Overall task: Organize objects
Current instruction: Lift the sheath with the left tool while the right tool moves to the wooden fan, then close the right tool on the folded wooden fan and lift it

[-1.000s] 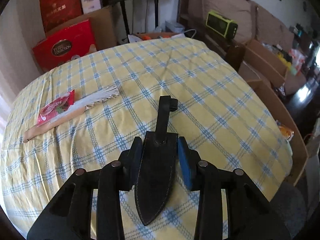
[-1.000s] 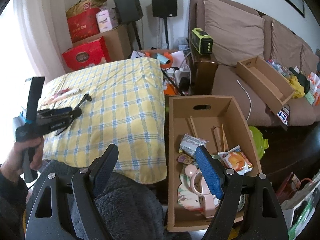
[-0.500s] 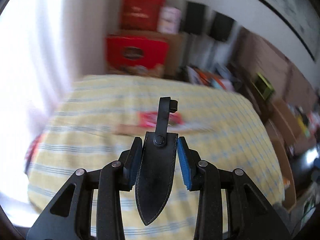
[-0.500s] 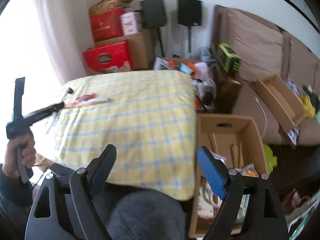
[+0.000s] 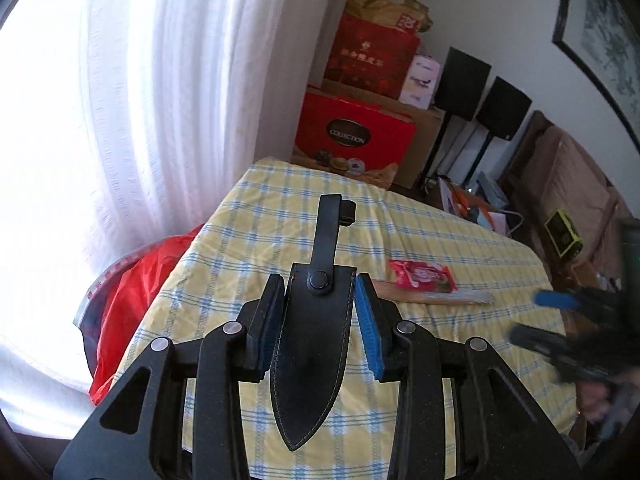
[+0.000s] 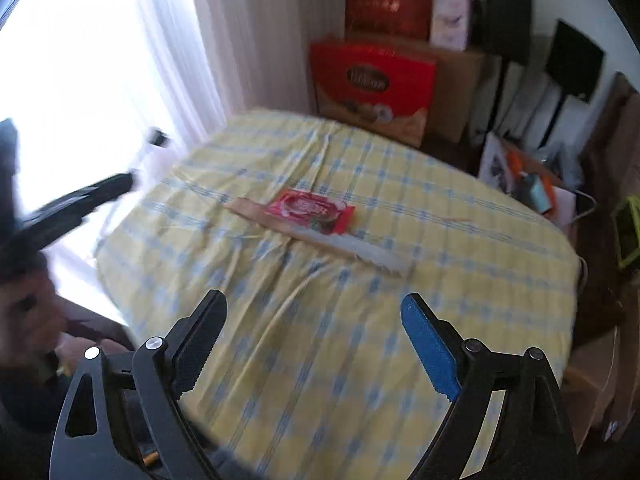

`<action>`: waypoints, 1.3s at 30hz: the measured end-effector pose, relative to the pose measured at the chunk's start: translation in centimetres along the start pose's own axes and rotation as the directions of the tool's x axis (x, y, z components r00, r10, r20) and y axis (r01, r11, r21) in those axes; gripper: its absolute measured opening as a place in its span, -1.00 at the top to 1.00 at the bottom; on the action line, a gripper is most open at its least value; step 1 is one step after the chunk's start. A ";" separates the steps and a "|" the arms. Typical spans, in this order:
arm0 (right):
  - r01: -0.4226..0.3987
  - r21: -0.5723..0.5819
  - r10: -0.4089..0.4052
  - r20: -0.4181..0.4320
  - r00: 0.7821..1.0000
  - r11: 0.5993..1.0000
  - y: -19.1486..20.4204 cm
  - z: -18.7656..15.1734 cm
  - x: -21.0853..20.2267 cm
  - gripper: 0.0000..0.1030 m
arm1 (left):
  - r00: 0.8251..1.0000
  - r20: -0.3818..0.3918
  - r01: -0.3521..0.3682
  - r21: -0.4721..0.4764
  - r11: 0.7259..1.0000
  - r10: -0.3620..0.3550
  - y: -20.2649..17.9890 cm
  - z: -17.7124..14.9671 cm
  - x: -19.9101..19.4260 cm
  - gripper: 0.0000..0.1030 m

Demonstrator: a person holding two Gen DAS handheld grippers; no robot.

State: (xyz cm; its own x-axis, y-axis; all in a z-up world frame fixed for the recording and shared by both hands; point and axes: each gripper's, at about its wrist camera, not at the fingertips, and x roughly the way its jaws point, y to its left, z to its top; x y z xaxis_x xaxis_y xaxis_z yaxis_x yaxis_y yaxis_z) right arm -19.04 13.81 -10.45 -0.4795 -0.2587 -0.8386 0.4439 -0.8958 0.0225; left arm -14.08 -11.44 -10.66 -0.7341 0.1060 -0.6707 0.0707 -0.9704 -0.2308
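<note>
My left gripper (image 5: 319, 294) is shut on a black leather sheath (image 5: 310, 356), whose strap sticks out forward over the table in the yellow and blue checked cloth (image 5: 276, 220). On the cloth a red snack packet (image 5: 420, 276) lies on a folded fan with a wooden handle (image 5: 436, 299). In the right wrist view the packet (image 6: 310, 210) and the fan (image 6: 352, 248) lie ahead of my right gripper (image 6: 314, 300), whose jaws are opening with nothing between them. The left gripper (image 6: 76, 204) shows blurred at the left edge, in a person's hand.
A white curtain (image 5: 140, 100) hangs left of the table, with a red bag (image 5: 132, 292) below it. Red gift boxes (image 5: 356, 136), a cardboard box and two black speakers (image 5: 484, 96) stand behind the table. A sofa and a green device (image 5: 562, 232) are at the right.
Both views have swung left toward the window, and the open cardboard box has left the right wrist view. The right jaws stand wider. The sheath stays in the left gripper.
</note>
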 end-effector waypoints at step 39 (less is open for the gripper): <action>-0.074 -0.119 0.043 -0.248 0.968 0.990 4.5 -2.3 1.3 0.26 | 0.998 0.062 -0.014 0.030 0.999 0.012 -0.8 0.3 -2.4 0.34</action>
State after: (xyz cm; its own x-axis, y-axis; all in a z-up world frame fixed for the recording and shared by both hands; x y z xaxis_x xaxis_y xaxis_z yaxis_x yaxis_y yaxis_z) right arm -15.90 10.25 -12.65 -0.2571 -0.1988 -0.9457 0.5653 -0.8247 0.0196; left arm -12.58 -10.98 -8.66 -0.7739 0.0802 -0.6282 0.0606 -0.9780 -0.1995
